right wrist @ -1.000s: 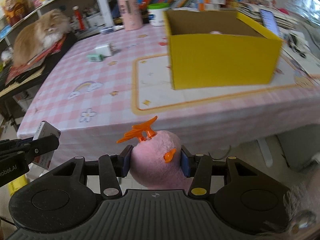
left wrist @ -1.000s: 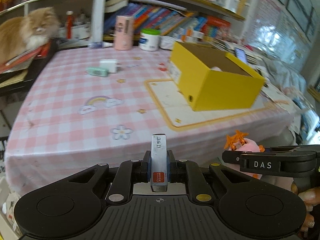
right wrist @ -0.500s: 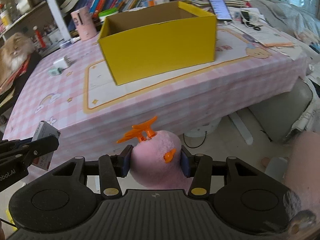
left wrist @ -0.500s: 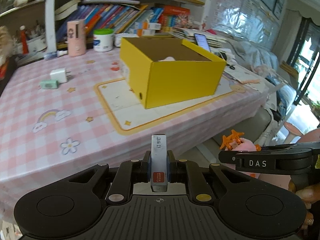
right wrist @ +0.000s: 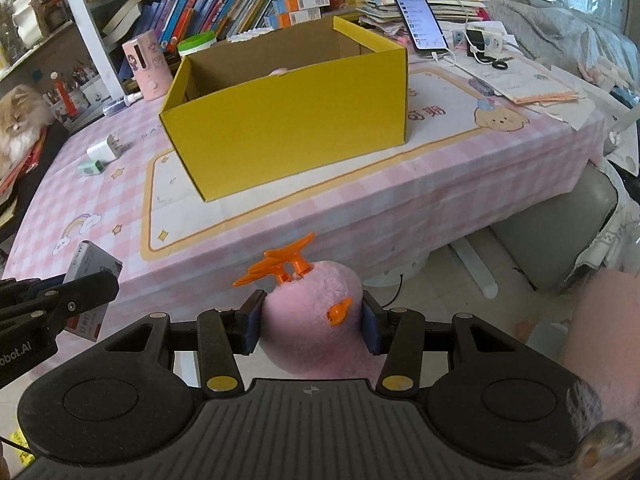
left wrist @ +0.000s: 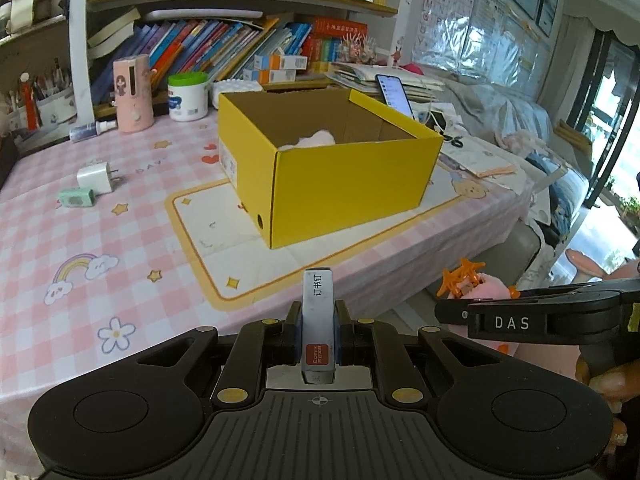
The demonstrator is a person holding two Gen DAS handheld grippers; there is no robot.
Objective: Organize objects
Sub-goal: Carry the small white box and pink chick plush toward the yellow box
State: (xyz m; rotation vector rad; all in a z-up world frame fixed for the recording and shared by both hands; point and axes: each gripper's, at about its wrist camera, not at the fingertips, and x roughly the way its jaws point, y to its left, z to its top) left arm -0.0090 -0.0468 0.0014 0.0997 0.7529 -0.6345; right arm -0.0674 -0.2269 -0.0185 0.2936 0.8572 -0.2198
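While one yellow box [left wrist: 352, 184] on the desk [left wrist: 80, 240] holds something pink [left wrist: 316, 139], left tongs [left wrist: 318, 338] grip one staple box [left wrist: 318, 320], right tongs [right wrist: 312, 322] one pink plush [right wrist: 316, 320].

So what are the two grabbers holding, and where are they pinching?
The left hand-held gripper pinches a small staple box by its flat sides, near its lower end. The right hand-held gripper squeezes a pink fluffy toy by its sides.

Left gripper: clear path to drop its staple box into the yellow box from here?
Probably yes. The left gripper is shut on the staple box, short of the table edge. The yellow box is open-topped, nothing between, pink item inside leaves room. It must clear the near wall.
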